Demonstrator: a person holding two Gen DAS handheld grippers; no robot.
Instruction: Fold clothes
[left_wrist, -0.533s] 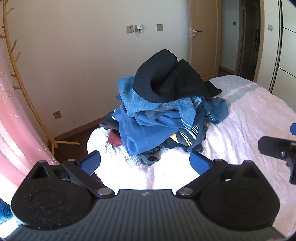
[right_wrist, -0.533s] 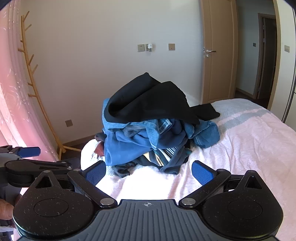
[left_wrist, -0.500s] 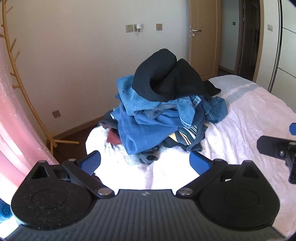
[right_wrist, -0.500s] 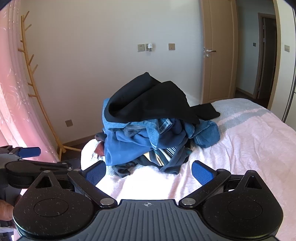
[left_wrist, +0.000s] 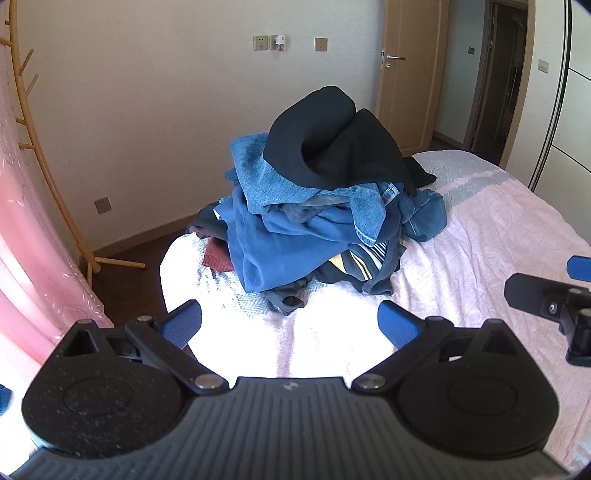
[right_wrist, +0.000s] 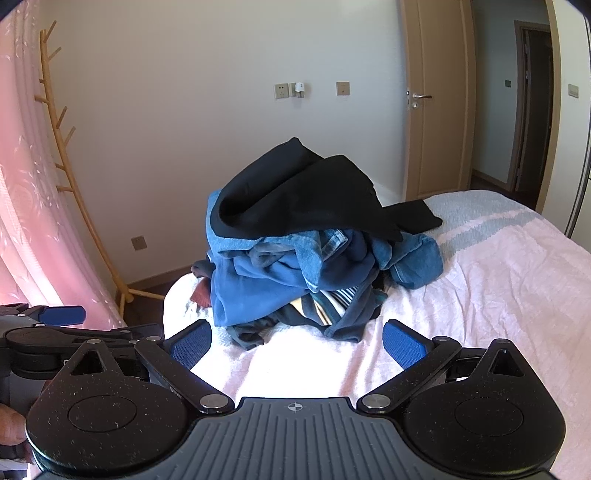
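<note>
A tall heap of clothes (left_wrist: 317, 221) (right_wrist: 306, 258) sits at the far left corner of a bed with a pale pink cover (left_wrist: 480, 251) (right_wrist: 498, 280). A black garment (left_wrist: 332, 147) (right_wrist: 303, 195) lies on top, over blue denim and a blue sweatshirt (left_wrist: 280, 251); a striped piece (right_wrist: 325, 302) shows at the bottom. My left gripper (left_wrist: 290, 325) is open, short of the heap, with nothing between its blue pads. My right gripper (right_wrist: 297, 341) is open too, also short of the heap and empty. Each gripper shows at the edge of the other's view.
A wooden coat rack (right_wrist: 70, 173) leans by a pink curtain (left_wrist: 29, 236) on the left. Dark floor (left_wrist: 129, 273) lies beyond the bed's left corner. A closed door (right_wrist: 436, 110) and an open doorway are at the back right.
Both views have shifted only slightly; the heap sits a touch further left in the left wrist view. Both grippers stay open and empty.
</note>
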